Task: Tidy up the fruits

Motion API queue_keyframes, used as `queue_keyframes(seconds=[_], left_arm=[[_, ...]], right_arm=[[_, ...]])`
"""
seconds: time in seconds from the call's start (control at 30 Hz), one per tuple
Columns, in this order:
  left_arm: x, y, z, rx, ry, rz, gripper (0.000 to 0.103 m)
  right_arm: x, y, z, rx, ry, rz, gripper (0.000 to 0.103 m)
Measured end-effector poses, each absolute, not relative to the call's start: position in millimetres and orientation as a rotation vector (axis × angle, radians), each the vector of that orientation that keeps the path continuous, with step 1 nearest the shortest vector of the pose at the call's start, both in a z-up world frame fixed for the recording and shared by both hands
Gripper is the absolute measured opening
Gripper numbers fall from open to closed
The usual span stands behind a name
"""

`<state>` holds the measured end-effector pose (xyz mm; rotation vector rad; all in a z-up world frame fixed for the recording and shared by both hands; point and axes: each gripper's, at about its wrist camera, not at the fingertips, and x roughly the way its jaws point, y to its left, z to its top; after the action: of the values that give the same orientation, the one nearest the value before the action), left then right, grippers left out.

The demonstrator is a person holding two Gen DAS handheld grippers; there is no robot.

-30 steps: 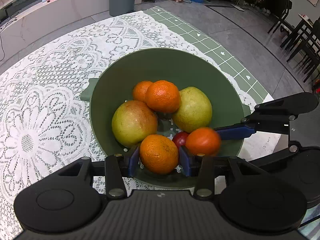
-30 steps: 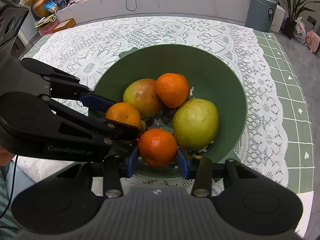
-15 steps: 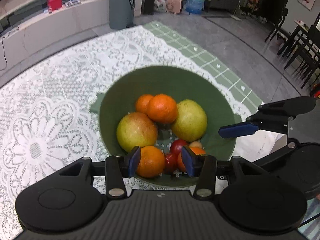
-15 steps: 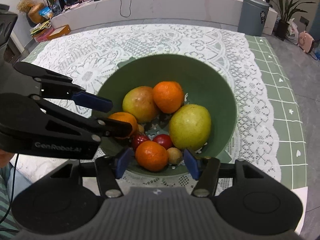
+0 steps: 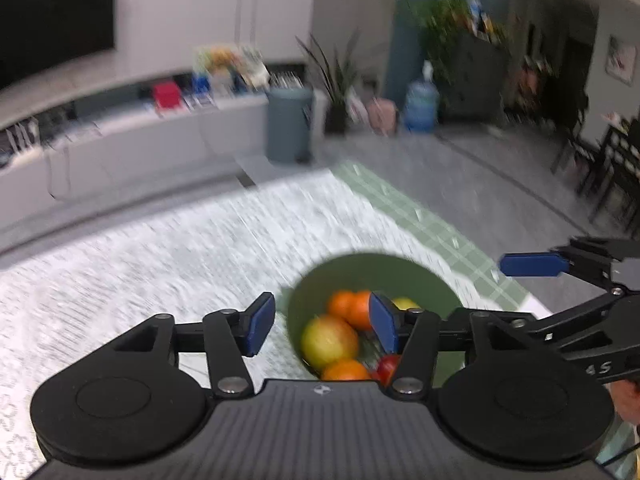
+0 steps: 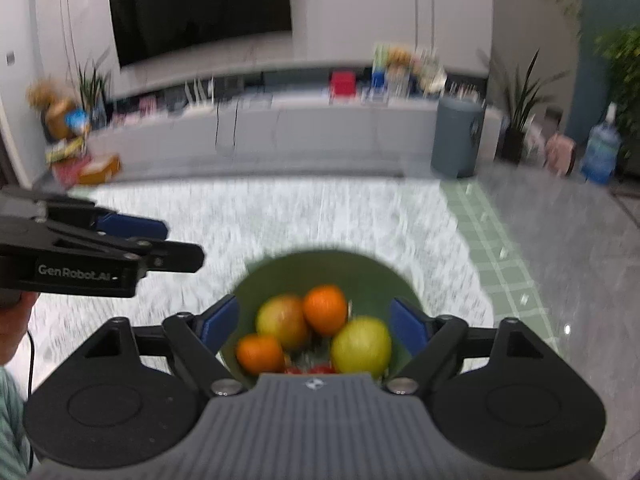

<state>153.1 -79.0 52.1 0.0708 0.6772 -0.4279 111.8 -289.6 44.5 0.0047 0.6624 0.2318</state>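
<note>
On the lace tablecloth sits the green bowl holding oranges, apples and small red fruit. Above it, the left gripper and right gripper both hover with fingers spread wide, holding nothing.

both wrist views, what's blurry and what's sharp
Left wrist view: lace tablecloth and room smeared by motion blur, green bowl soft, left gripper crisp. Right wrist view: the same, fruit soft, right gripper sharp; fisheye bends the edges.

Home living room: wall television, houseplants, lace tablecloth.
</note>
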Motion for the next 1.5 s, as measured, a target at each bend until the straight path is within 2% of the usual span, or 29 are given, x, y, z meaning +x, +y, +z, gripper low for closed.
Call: queue_keyframes(seconds=[0.07,0.17,0.33,0.47,0.6,0.97,1.2,1.5], left_arm=[[142,-69,61,0.064,0.612,-0.39,0.07],[123,-56,72,0.064,0.514,-0.323,0.076],[86,-39,80,0.114,0.37,-0.213,0.088],[59,-33,77,0.154,0.31,-0.136,0.093],[35,-32,66,0.183,0.286,-0.072,0.094],[9,-24,22,0.159,0.324,0.005,0.094],[15,-15,-10,0.174,0.435,0.039,0.094],[23,-5,-32,0.16,0.52,0.058,0.094]], right_arm=[[102,-287,53,0.024,0.602,0.222,0.084],[84,-280,61,0.071,0.516,0.215,0.091],[53,-258,61,0.089,0.411,0.205,0.097],[30,-237,54,0.075,0.361,0.188,0.099],[9,-221,44,0.074,0.325,0.177,0.099],[-23,-206,0,0.026,0.338,0.092,0.099],[-8,-208,-30,0.012,0.451,0.073,0.099],[5,-204,-41,-0.004,0.473,0.07,0.099]])
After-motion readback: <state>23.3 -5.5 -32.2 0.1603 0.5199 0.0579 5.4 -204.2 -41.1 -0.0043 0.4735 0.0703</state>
